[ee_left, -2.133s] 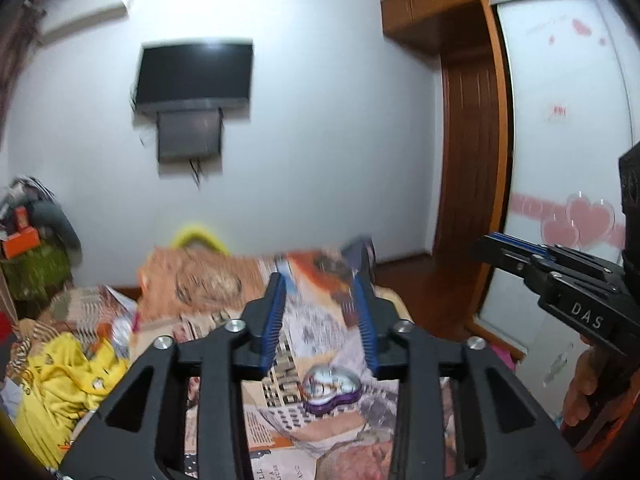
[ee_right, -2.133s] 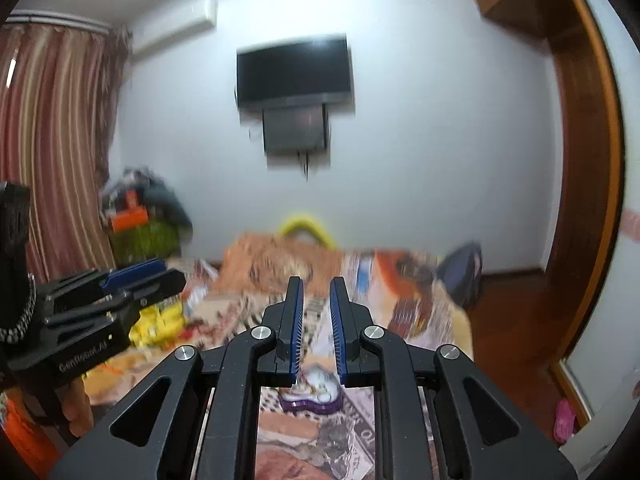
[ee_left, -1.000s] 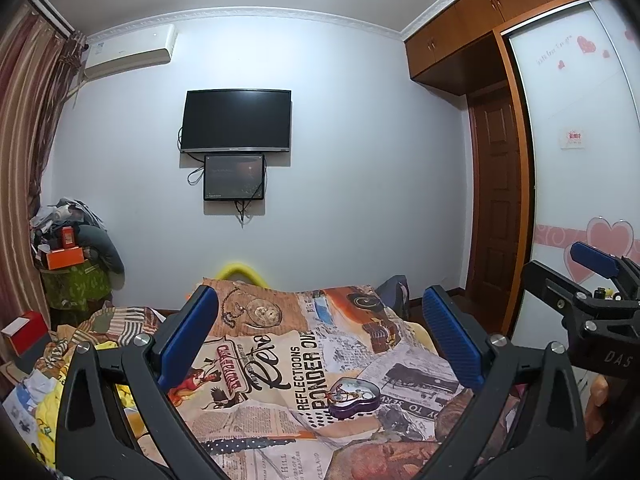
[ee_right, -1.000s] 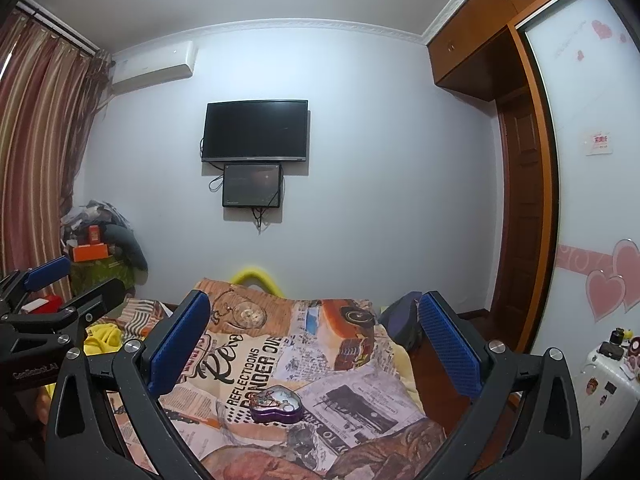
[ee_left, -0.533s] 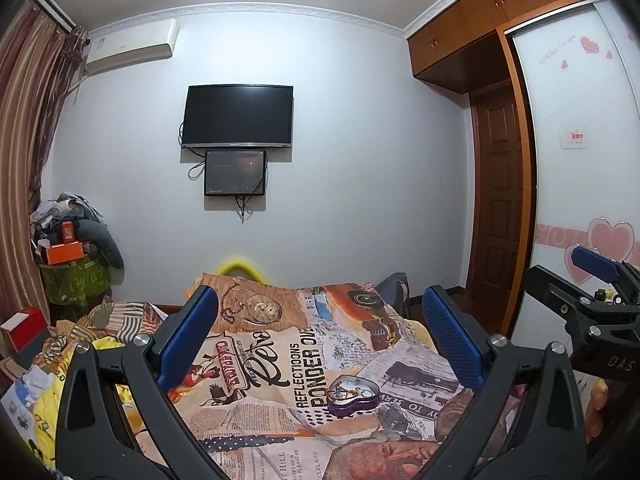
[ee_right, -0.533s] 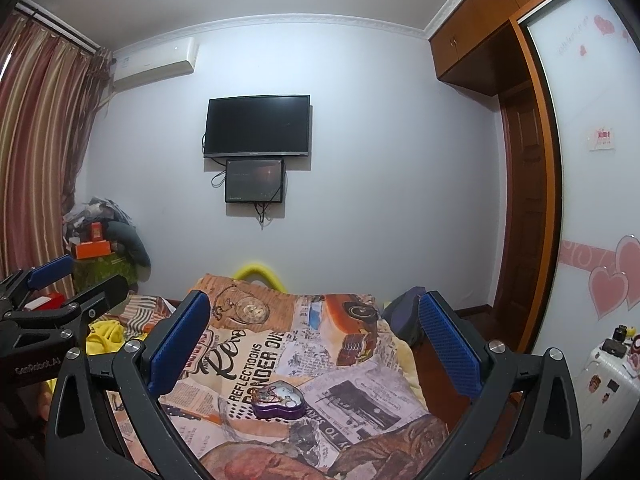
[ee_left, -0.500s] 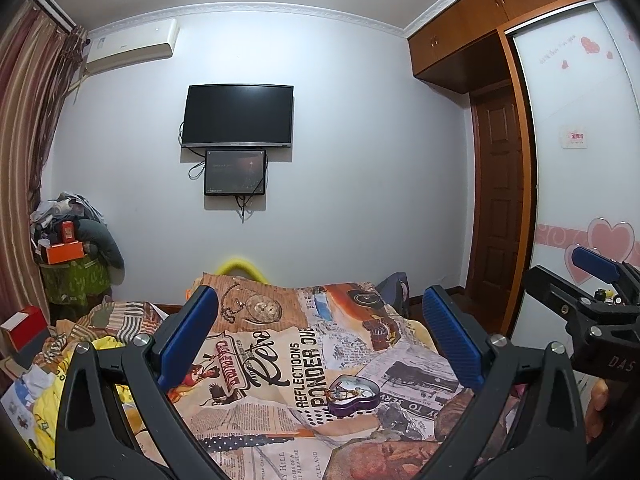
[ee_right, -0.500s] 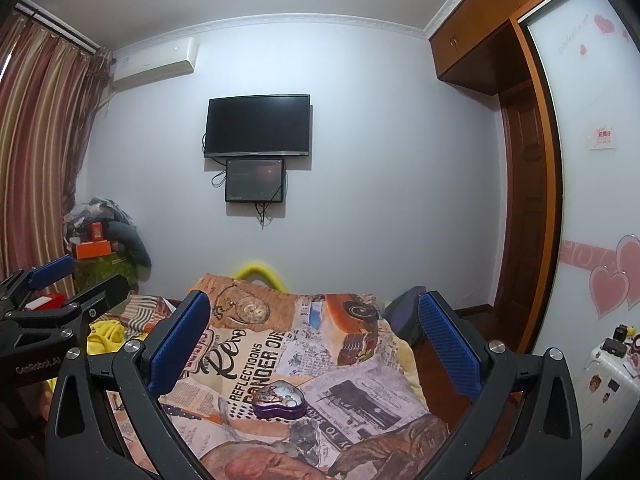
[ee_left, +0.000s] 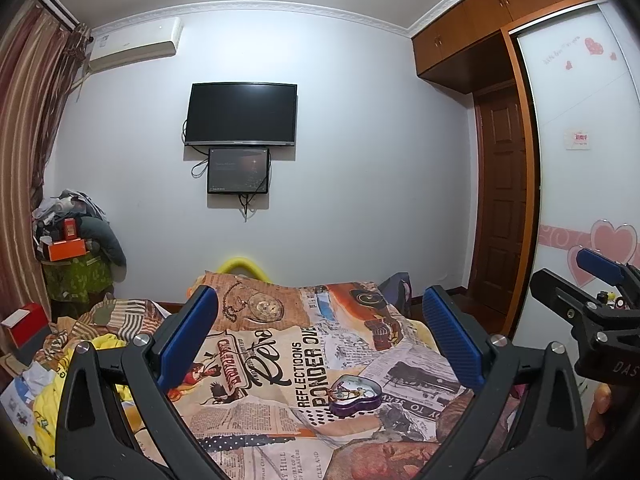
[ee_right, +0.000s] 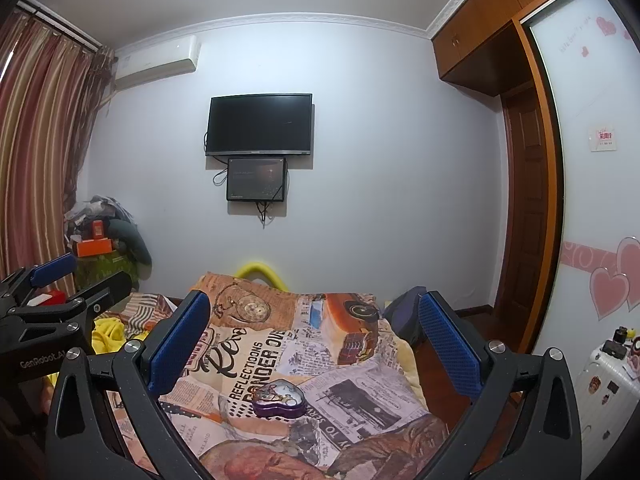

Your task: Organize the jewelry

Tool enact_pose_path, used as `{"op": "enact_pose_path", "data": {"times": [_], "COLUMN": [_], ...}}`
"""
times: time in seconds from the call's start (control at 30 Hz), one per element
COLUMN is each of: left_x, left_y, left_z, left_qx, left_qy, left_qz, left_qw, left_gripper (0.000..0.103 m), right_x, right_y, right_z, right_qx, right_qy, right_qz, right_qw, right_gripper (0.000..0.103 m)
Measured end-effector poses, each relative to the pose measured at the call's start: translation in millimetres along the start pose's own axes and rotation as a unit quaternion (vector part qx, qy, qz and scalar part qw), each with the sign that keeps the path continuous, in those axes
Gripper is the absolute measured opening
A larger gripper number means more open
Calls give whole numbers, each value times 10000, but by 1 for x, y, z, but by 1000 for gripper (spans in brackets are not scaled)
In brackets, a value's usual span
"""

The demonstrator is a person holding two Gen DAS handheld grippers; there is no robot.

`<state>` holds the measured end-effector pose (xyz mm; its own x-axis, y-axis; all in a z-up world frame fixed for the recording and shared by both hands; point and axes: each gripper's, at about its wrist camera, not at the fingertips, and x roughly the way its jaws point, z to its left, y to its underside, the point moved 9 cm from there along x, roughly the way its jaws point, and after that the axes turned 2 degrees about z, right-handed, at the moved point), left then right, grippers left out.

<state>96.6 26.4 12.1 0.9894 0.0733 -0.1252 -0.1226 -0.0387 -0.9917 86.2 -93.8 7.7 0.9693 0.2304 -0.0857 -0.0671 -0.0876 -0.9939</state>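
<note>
A purple heart-shaped jewelry tin (ee_left: 354,395) lies on the printed bedspread (ee_left: 256,364), with a small chain piece resting on its pale inside. The right wrist view shows the same tin (ee_right: 279,399) near the middle. My left gripper (ee_left: 320,336) is held above the bed, wide open and empty, with the tin below and ahead of it. My right gripper (ee_right: 314,334) is also wide open and empty, above and behind the tin. Each gripper appears at the edge of the other's view: the right one (ee_left: 592,292), the left one (ee_right: 64,280).
The bed carries a crumpled yellow cloth (ee_left: 60,384) and striped fabric at the left. A red box (ee_left: 24,324) and a heap of clothes (ee_left: 76,248) stand by the curtain. A white suitcase (ee_right: 604,384) stands at the right by the wardrobe.
Both grippers went from nearly shut to wide open about two seconds ago and the view rose. Over the last second they have hardly moved.
</note>
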Motion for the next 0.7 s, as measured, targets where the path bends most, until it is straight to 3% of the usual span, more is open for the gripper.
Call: {"op": "enact_pose_path", "data": {"times": [0.7], "left_x": [2], "left_y": [1], "left_z": [-1], "left_qx": [-14], "left_qy": [134], "left_qz": [91], "left_qw": [9999], "left_gripper": [103], "right_x": [1], "right_y": [-2], "right_z": [-2], "right_qx": [61], "right_qy": [14], "right_qz": [-20], "right_qw": [10000], "right_gripper": [103]}}
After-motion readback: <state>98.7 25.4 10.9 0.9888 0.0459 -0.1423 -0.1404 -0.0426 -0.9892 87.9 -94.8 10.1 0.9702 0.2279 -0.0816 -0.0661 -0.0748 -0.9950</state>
